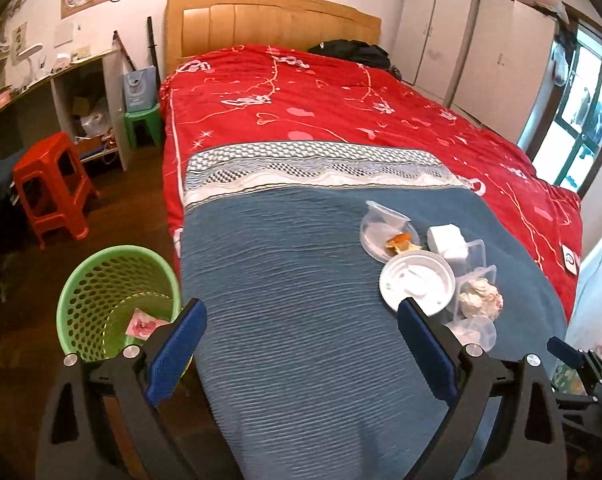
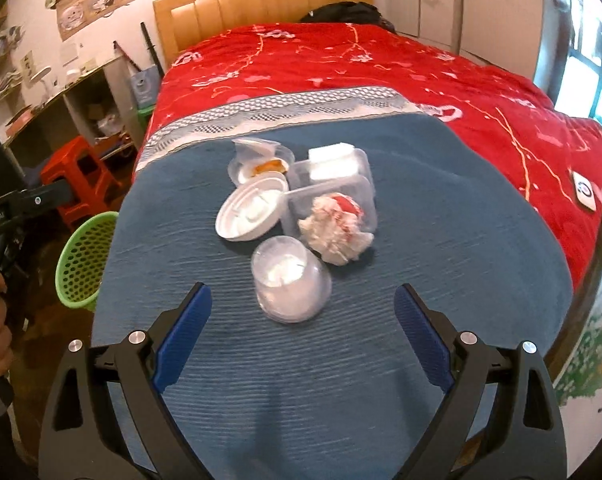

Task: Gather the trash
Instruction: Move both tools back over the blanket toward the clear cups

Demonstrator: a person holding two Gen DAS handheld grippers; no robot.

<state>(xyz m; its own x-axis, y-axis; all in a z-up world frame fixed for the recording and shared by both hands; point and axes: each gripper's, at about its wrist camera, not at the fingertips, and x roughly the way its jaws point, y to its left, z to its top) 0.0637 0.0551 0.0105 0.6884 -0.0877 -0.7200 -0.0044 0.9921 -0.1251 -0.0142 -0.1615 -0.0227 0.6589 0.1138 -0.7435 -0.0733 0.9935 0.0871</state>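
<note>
Trash pile (image 2: 297,216) on the blanket (image 2: 441,248), basket (image 1: 117,300) on the floor left of the bed

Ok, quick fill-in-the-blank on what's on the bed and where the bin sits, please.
1. The trash pile lies on the ____ blanket.
2. The green basket stands on the ____ beside the bed.
3. Both grippers, left and right, are ____ and hold nothing.
4. The crumpled paper is white and ____.

Missing: blue; floor; open; red

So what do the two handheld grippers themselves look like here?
Both match: the left gripper and right gripper have black angular linkage arms with silver round pivot bolts and blue textured finger pads. White lettering runs along the left gripper's black body, seen from the right wrist view.
</note>
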